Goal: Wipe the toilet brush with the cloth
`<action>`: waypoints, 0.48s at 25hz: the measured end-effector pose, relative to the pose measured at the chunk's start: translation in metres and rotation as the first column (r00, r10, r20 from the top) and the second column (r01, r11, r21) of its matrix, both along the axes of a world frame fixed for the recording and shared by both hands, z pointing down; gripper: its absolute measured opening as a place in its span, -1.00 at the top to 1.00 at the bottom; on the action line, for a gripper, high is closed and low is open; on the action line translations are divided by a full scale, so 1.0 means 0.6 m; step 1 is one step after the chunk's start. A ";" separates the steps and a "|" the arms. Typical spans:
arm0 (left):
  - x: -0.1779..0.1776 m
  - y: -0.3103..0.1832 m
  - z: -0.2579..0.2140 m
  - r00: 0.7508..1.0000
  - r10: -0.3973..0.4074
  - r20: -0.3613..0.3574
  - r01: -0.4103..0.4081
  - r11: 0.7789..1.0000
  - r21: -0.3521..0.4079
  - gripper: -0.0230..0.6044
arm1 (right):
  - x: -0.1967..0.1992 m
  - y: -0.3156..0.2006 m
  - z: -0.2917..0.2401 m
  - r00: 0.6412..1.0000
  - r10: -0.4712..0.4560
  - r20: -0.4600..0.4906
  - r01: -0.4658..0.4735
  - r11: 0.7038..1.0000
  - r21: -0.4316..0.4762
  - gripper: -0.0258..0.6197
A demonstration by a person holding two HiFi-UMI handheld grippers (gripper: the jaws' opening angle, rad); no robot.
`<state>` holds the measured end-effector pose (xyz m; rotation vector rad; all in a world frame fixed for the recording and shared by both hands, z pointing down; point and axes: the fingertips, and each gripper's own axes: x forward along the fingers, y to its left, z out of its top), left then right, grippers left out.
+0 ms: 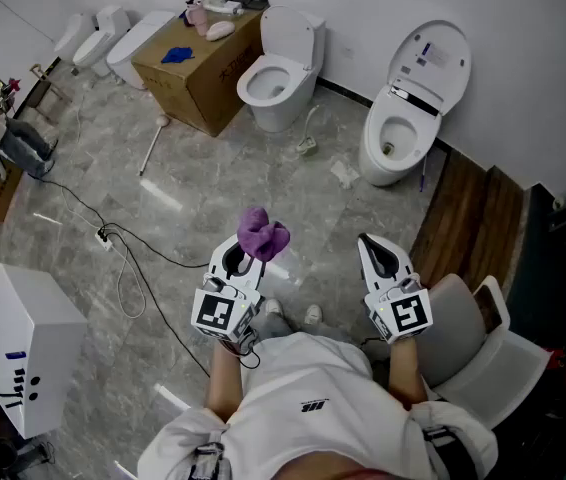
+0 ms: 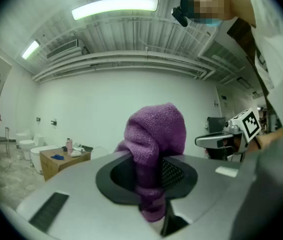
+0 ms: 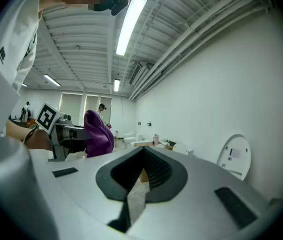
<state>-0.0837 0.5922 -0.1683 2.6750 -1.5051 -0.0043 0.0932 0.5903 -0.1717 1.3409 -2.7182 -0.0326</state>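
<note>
**Spotter:** Status?

**Op:** Stone floor (image 1: 213,183) is open ahead of me. Two toilets (image 1: 278,73) at the far wall, cardboard box (image 1: 198,78) left of them. What I take for the toilet brush (image 1: 153,144) lies flat on the floor just beside the box, head end nearest it. It's well apart from both tools. Too small to read the bristles.

**Spotter:** Tools?

**Op:** Both held level in front of me. Left gripper (image 1: 238,253) has its jaws clamped on the purple cloth (image 1: 261,234), wad bunched above the tips, a tail hanging down between them. Right gripper (image 1: 368,243) is pinched fully closed w/ nothing in it.

**Spotter:** Plan?

**Op:** My read: no wiping yet, approach comes first.
- Walk up, and mind the black cable (image 1: 128,258) on the floor btwn me & the brush.
- Open R wide before reaching and take the handle mid-shaft, away from the head, so L has room.
- Lift it clear of the floor and hold it steady.
- Lay the wad against the shaft and stroke toward the head.

Risk: the cloth looks gripped at one fold only, so a hard drag could pull it out. Light pressure, short strokes.
</note>
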 end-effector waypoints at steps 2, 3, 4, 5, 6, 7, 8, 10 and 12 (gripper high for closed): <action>0.016 0.012 0.003 1.000 -0.016 -0.001 0.016 1.000 -0.008 0.67 | 0.018 0.008 0.007 1.000 0.013 -0.012 -0.013 1.000 0.005 0.93; 0.023 0.016 0.004 1.000 -0.020 0.003 0.020 1.000 -0.010 0.67 | 0.025 0.012 0.009 1.000 0.017 -0.013 -0.017 1.000 0.007 0.93; 0.029 0.019 0.005 1.000 -0.022 0.009 0.022 1.000 -0.012 0.67 | 0.030 0.013 0.010 1.000 0.019 -0.008 -0.018 1.000 0.007 0.93; 0.034 0.019 0.005 1.000 -0.022 0.015 0.022 1.000 -0.013 0.67 | 0.033 0.014 0.011 1.000 0.018 -0.001 -0.018 1.000 0.005 0.93; 0.038 0.017 0.005 1.000 -0.020 0.021 0.020 1.000 -0.012 0.67 | 0.035 0.012 0.013 1.000 0.017 0.007 -0.017 1.000 0.001 0.93; 0.042 0.014 0.004 0.999 -0.017 0.027 0.017 1.000 -0.010 0.67 | 0.037 0.009 0.016 1.000 0.017 0.011 -0.017 1.000 -0.004 0.93; 0.045 0.010 0.003 0.999 -0.014 0.034 0.014 1.000 -0.006 0.67 | 0.039 0.005 0.019 1.000 0.018 0.014 -0.018 1.000 -0.009 0.93; 0.049 -0.003 0.001 0.999 -0.009 0.050 0.009 1.000 0.005 0.67 | 0.042 -0.008 0.022 1.000 0.019 0.020 -0.019 1.000 -0.015 0.93; 0.051 -0.020 0.000 0.998 -0.010 0.056 0.009 1.000 0.012 0.67 | 0.041 -0.024 0.024 1.000 0.017 0.022 -0.016 1.000 -0.017 0.93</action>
